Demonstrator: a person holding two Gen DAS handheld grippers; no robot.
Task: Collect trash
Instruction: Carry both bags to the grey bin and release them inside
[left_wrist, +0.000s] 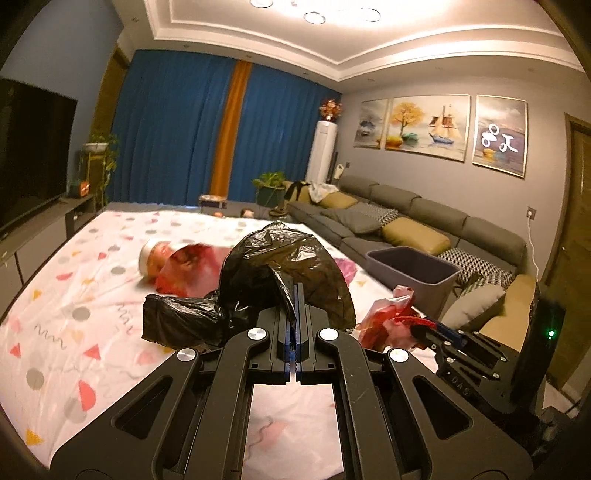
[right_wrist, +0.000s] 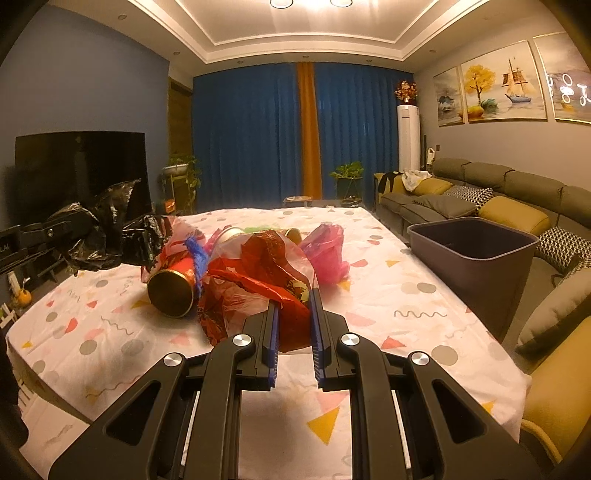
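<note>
Patterned tablecloth (right_wrist: 388, 306) covers the table; grey bin (right_wrist: 476, 247) stands just off its right edge, beside the sofa (right_wrist: 517, 192). Left gripper (left_wrist: 295, 306) clamped tight on the black trash bag (left_wrist: 280, 273), which is held raised above the cloth; right gripper (right_wrist: 293, 314) pinches the red plastic bag (right_wrist: 258, 291) between partly closed jaws. Remaining trash lies mid-table: a red can (right_wrist: 173, 291) on its side touching the red bag, a pink bag (right_wrist: 328, 251) just behind.
</note>
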